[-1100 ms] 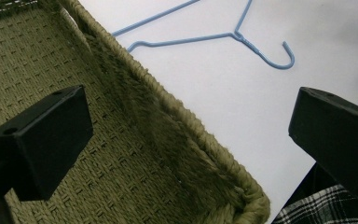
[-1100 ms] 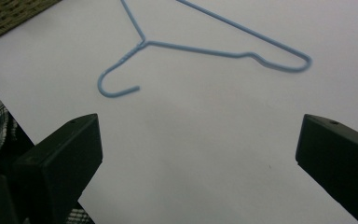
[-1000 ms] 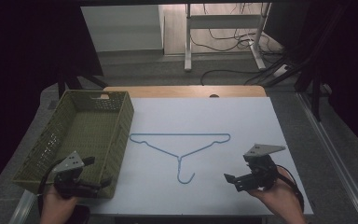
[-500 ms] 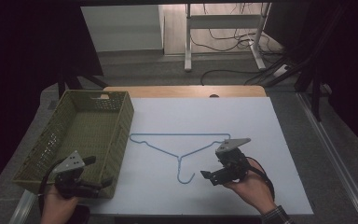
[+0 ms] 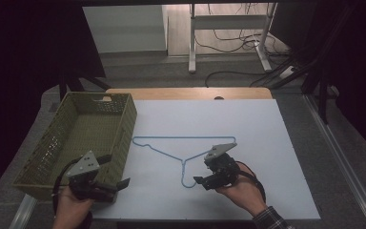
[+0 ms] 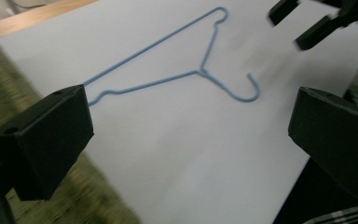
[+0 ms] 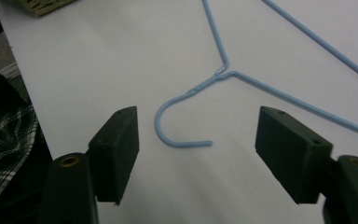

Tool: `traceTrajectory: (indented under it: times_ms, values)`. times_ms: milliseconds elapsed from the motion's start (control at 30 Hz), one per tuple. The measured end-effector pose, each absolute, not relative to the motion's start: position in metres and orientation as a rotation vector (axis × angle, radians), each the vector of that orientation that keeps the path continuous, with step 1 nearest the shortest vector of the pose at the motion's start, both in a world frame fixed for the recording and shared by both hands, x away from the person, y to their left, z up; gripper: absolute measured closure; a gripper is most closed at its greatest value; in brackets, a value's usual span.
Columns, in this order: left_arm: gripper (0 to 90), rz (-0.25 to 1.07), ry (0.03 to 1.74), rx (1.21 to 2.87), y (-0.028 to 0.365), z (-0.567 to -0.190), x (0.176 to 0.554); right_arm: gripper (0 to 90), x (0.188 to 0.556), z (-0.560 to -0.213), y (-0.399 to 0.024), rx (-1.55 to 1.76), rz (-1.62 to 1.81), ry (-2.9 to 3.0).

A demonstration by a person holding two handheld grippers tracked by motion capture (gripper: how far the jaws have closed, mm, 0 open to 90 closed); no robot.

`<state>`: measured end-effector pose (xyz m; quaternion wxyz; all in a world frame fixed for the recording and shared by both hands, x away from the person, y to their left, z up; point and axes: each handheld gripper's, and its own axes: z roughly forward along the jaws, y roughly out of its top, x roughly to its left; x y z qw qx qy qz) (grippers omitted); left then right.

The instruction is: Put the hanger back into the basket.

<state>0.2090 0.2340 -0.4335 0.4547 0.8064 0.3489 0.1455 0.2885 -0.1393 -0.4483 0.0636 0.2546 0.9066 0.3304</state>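
A blue wire hanger [image 5: 181, 138] lies flat on the white sheet [image 5: 271, 143], its hook toward the person. My right gripper [image 5: 203, 182] sits low over the sheet just right of the hook. It is open, and in the right gripper view the hanger's hook [image 7: 182, 140] lies on the sheet between and just ahead of the right gripper [image 7: 197, 126]. My left gripper [image 5: 115, 171] is held at the front corner of the basket, open and holding nothing. In the left gripper view, the hanger [image 6: 205, 72] lies beyond the left gripper [image 6: 191, 121], with the right gripper [image 6: 298, 23] farther off.
An olive woven basket [image 5: 126, 119] stands at the left of the sheet, nothing visible inside. A wooden table edge [image 5: 186, 93] runs behind the sheet. A plaid sleeve [image 5: 271, 220] comes in at the bottom right. Desk legs and cables are on the floor beyond.
My right gripper has moved left across the sheet, from the front right corner to the hanger's hook. The left gripper and the hanger have stayed put.
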Motion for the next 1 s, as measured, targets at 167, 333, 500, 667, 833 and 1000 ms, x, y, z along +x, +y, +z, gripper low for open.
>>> traceTrajectory:
  times_ms: [167,333,500,667,833,1000]
  values:
    - [0.0,0.326,0.8,1.996,0.21,-0.434,0.212,36.7,0.289,-0.454,-0.13,0.739,0.989,2.759]
    - [0.0,0.264,0.731,1.993,0.185,-0.439,0.215,43.8,0.29,-0.464,-0.123,0.709,0.985,2.794]
    - [0.0,0.23,0.698,2.031,0.167,-0.453,0.222,48.8,0.289,-0.472,-0.116,0.681,0.966,2.82]
    - [0.0,0.209,0.703,2.045,0.159,-0.467,0.231,57.4,0.291,-0.485,-0.107,0.642,0.927,2.853]
    - [0.0,0.212,0.716,2.074,0.156,-0.477,0.235,66.5,0.293,-0.495,-0.102,0.623,0.92,2.873]
    - [0.0,0.215,0.735,2.092,0.157,-0.484,0.238,75.1,0.293,-0.506,-0.098,0.593,0.902,2.89]
